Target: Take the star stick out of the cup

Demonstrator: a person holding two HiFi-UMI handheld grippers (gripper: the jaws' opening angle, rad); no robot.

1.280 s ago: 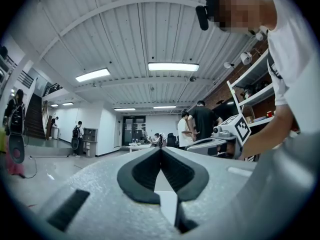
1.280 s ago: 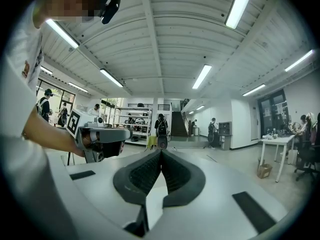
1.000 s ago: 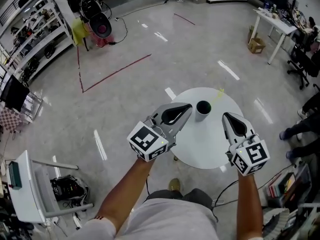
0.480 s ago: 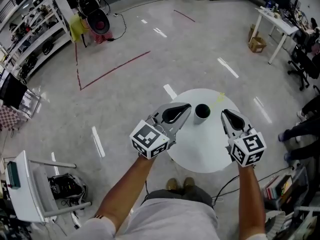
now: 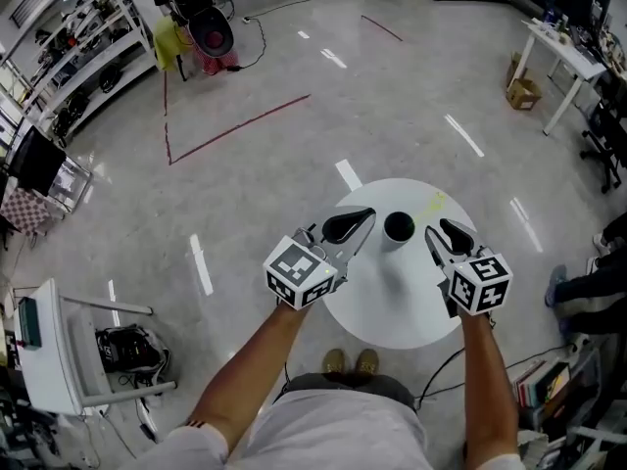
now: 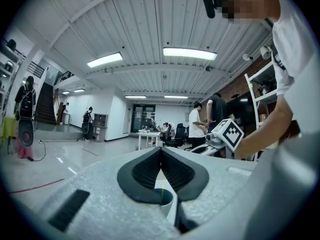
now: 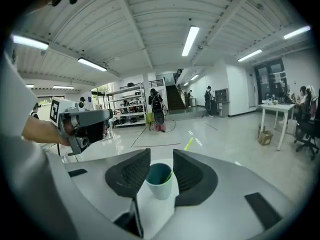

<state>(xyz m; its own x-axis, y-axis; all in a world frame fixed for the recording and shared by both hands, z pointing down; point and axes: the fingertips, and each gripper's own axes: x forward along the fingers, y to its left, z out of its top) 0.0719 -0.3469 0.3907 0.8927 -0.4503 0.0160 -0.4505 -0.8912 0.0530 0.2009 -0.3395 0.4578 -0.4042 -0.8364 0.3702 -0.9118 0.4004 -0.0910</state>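
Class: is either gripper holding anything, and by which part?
Nothing is held. The left gripper is shut and empty; the right gripper is opening its jaws, touching neither cup nor star stick.

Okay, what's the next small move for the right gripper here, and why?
Probably ease the right gripper forward toward the thin yellow-green stick leaning out of the pale cup with the teal inside. Its jaws are opening with nothing pressed between them, the cup stands just beyond them, and the left gripper is shut.

Bright ceiling strip lights (image 6: 189, 53) glare off the glossy floor (image 5: 257, 169); gripper views curve fisheye.
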